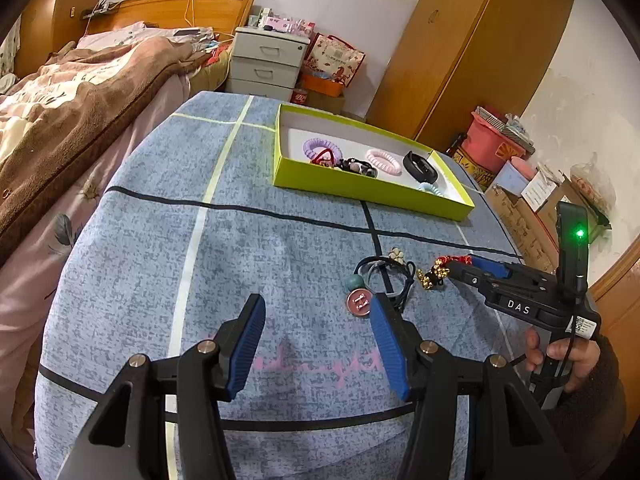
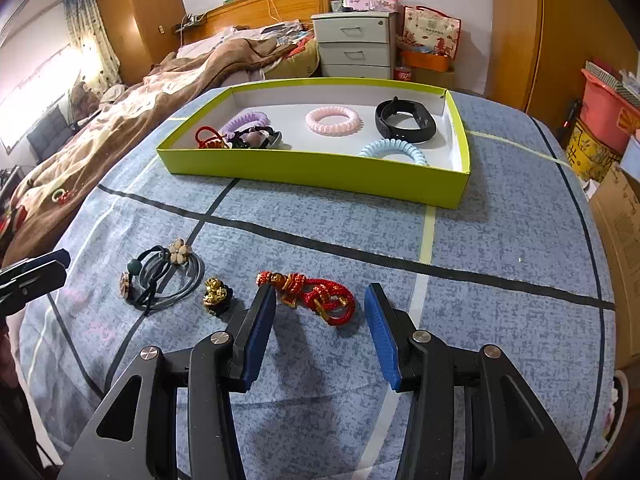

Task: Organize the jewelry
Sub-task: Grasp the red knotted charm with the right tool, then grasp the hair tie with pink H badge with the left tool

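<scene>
The right claw [image 2: 320,312] is nearest, low over the blue cloth [image 2: 500,320]. It is open, with its 2 blue fingers [image 2: 382,332] wide apart. The red cord bracelet [image 2: 320,294] lies on the cloth between the finger tips. The left finger looks to touch the bracelet's left end, but the claw does not hold it.

Just left of the bracelet sits a small gold and black charm [image 2: 216,294]. Left of that is a bunch of dark hair ties [image 2: 160,280] with a cream flower [image 2: 178,252], a green bead and a round pink button.

The left claw [image 1: 316,332] is open too and holds nothing. Its 2 blue fingers [image 1: 250,344] hang over bare cloth, and its right finger is close to the pink button [image 1: 358,301] on the hair ties [image 1: 384,276]. From this side the right claw [image 1: 464,264] reaches in from the right, with its tip at the red bracelet [image 1: 452,260].

Farther away on the cloth is a green box [image 2: 320,172] with a white inside. In it are 6 things: a purple coil band [image 2: 246,122], a red knot piece [image 2: 208,138], a black and pink hair tie [image 2: 256,138], a pink coil band [image 2: 334,120], a black wrist band [image 2: 406,120] and a light blue coil band [image 2: 394,150].

Far behind are a bed [image 2: 140,120] with a brown blanket and a gray set of drawers [image 2: 354,46].
</scene>
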`<state>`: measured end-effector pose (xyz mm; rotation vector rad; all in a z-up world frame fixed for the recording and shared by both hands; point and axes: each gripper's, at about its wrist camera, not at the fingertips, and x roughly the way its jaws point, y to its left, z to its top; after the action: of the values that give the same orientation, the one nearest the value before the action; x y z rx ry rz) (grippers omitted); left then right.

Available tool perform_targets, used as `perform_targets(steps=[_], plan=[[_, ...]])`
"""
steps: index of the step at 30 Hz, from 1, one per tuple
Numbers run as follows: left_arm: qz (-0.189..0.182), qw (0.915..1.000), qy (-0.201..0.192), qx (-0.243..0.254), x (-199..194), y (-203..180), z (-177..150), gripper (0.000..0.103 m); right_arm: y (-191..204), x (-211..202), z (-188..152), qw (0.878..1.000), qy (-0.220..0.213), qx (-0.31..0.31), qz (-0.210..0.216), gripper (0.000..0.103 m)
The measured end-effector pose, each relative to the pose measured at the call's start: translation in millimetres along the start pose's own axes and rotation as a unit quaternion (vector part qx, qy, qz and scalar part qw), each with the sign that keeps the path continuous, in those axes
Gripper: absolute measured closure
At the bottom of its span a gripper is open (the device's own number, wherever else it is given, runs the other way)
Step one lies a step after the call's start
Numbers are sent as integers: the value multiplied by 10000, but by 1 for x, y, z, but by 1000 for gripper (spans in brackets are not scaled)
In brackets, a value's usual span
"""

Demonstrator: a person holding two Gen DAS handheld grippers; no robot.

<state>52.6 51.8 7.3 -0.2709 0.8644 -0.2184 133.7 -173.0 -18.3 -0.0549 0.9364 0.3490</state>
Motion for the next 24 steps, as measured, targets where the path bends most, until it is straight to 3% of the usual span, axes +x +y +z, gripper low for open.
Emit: perform_targets(steps=[3,10,24], plan=[[-15,10000,23,10,2,-2,-1,46,4,0,-2,9999,-11,-92,-103,57],[-51,9999,96,52,8,-6,-2,46,3,-2,-4,9997,-30,-127,-210,85],[-52,9992,313,258,30,-24,-2,46,-19,-21,-9,9985,-301,450,-46,87]])
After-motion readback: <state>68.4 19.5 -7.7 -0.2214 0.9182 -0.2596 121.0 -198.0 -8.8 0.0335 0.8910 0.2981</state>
